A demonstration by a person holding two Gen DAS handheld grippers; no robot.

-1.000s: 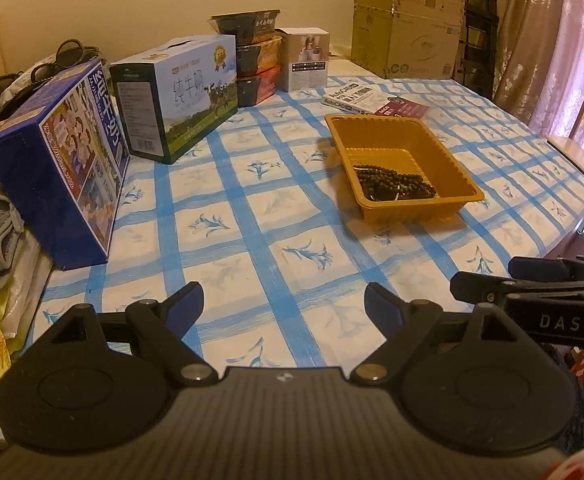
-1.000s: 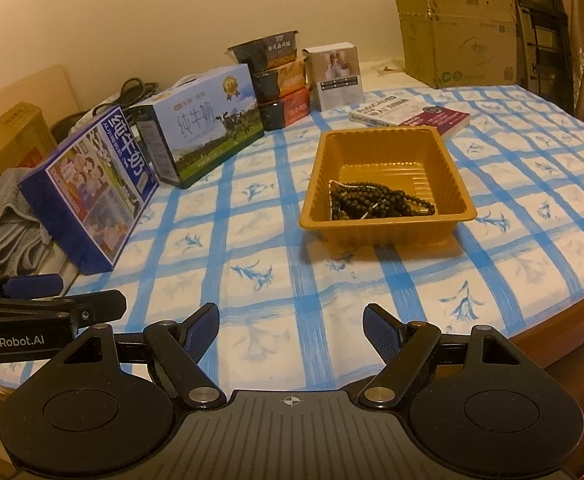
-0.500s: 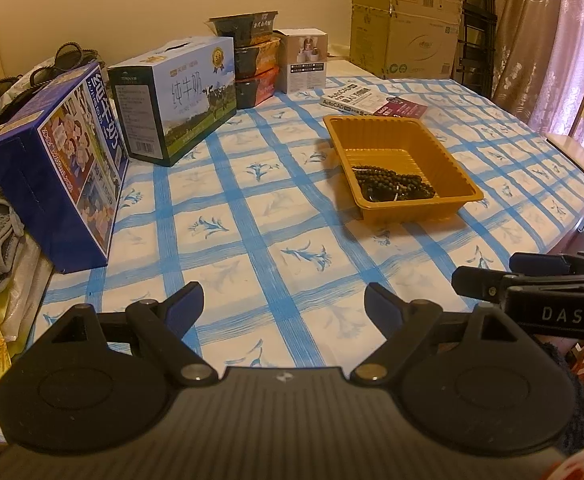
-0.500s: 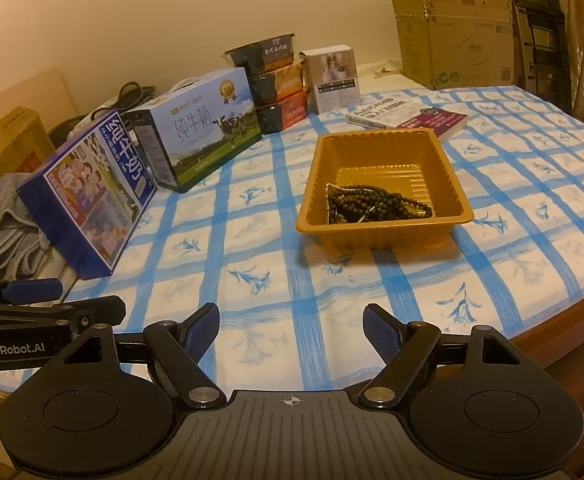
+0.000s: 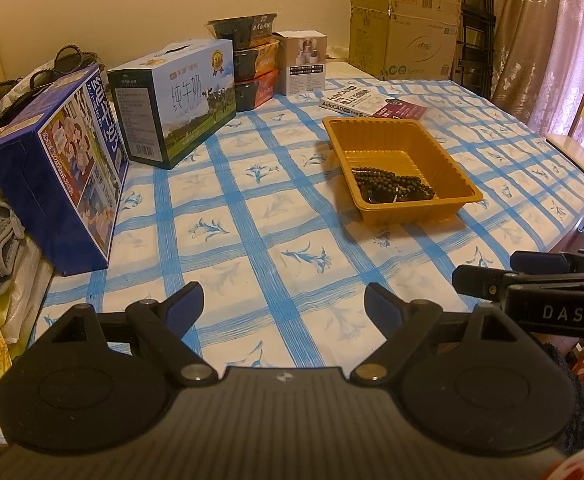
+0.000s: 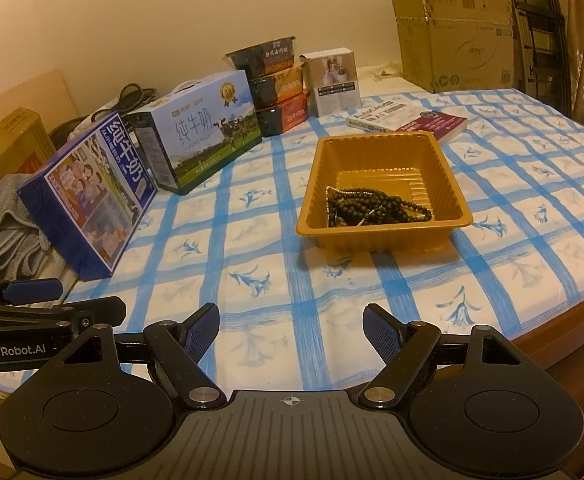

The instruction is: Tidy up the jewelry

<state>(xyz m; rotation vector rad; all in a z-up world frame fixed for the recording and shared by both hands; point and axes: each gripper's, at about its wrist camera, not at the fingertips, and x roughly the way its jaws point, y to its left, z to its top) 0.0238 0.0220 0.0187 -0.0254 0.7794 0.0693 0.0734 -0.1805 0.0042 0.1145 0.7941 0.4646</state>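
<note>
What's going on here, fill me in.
A person holds a gripper in each hand above the near edge of the checked tablecloth. The left gripper and the right gripper are both open and empty. The dark bead strands lie tangled in the orange tray, untouched. Nothing is being handled yet.

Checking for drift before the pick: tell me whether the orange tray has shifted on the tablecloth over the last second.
No. The orange tray keeps its place just in front of the AutoCAD book, on the same blue stripes of the tablecloth.
</note>
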